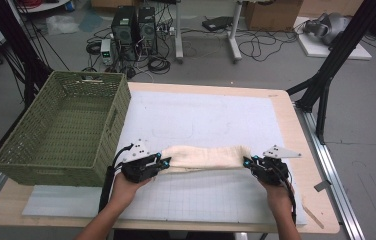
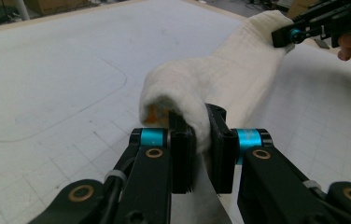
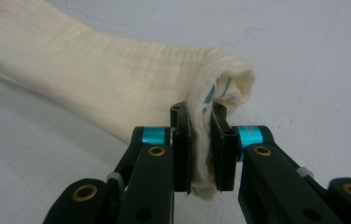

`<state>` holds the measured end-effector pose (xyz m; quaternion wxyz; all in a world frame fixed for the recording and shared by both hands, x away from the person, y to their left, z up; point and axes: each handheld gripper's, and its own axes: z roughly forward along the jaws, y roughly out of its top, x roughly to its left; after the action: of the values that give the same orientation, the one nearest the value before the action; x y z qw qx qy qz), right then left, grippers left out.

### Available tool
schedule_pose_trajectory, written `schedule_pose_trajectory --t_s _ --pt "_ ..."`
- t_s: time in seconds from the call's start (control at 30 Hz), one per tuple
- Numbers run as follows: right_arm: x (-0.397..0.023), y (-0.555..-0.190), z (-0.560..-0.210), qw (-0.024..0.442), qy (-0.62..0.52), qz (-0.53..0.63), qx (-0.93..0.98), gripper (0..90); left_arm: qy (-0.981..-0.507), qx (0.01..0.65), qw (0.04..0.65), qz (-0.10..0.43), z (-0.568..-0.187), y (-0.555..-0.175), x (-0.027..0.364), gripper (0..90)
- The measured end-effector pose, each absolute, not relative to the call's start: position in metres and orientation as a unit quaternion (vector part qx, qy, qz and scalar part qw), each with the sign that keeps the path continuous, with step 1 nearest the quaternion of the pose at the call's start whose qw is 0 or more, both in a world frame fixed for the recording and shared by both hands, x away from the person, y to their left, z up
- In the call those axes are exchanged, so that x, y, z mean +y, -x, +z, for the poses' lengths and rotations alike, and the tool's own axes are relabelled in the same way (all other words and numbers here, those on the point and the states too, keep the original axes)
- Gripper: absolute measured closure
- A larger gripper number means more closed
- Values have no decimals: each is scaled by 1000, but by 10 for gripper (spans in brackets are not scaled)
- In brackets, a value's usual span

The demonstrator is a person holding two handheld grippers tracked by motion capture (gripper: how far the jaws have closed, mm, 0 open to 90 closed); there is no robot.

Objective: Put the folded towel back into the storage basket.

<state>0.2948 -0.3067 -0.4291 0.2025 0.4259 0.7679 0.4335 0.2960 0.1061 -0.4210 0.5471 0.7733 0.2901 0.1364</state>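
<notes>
Both claws are clamped on the cream towel (image 1: pixel 206 156): left claw (image 1: pixel 165 161) pinching its left end, right claw (image 1: pixel 246 161) biting the right end, so it's stretched across the white mat (image 1: pixel 206 120) near the counter's (image 1: pixel 296 135) front edge. Grips look shallow-ish, so an uneven tug could probably pop a corner loose. Green basket (image 1: pixel 63 127) sits just left, easy to snag.
</notes>
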Motion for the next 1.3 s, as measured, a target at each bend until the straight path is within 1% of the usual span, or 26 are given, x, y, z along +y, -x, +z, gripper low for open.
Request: schedule_pose_trajectory --t_s 0.23,0.47,0.8,0.97,1.2,1.3 --pt "-306 -295 -423 218 -400 460 762 807 -762 289 562 142 -416 -293 114 808" --pt "-300 -298 -420 217 -392 474 758 808 -757 292 566 150 -413 -288 122 808" --pt "-290 -307 -404 233 -363 502 750 808 -742 295 578 169 -399 -276 134 808" --pt "-282 -310 -400 231 -355 499 756 808 -739 296 579 178 -393 -273 140 808" --pt "-273 -324 -385 232 -349 507 753 809 -729 295 587 193 -379 -267 146 808" --pt "-264 -334 -369 243 -337 509 754 809 -718 300 596 199 -370 -265 152 809"
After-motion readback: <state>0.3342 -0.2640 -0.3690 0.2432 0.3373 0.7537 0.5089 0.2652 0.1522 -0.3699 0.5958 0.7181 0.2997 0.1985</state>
